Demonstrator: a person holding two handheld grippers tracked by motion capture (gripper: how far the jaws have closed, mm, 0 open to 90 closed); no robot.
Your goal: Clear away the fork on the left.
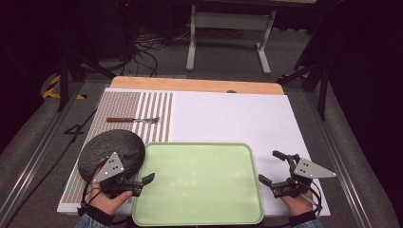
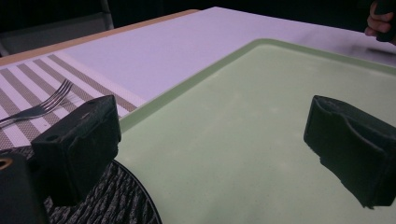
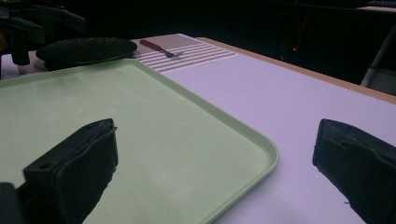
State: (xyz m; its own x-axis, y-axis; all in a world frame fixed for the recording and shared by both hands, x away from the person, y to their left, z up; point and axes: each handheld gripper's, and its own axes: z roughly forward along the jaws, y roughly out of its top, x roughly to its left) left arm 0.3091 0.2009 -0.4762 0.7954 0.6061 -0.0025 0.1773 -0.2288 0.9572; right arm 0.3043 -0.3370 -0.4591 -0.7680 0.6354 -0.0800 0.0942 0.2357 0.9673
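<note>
Pale green tray (image 1: 199,185) lies on the counter (image 1: 228,114), flanked by left tongs (image 1: 138,183) and right tongs (image 1: 277,167), both spread wide, holding nothing.

The tray (image 1: 198,183) is looking like smooth pale green plastic, catching a soft, low sheen rather than a hard gloss. Just left of it, the round dark mat (image 1: 111,152) is showing a rough woven texture, matt and ribbed. The striped placemat (image 1: 138,114) at the far left is reading as woven cloth, flat and dull. On it the fork (image 1: 133,119) is glinting like metal at the tines, with a reddish-brown handle that looks like wood. The white sheet (image 1: 228,116) covering the desk (image 1: 195,84) is lying matt and smooth, and the desk's far edge is showing bare light wood. The gripper jaws are looking like matt black rubbery pads.
</note>
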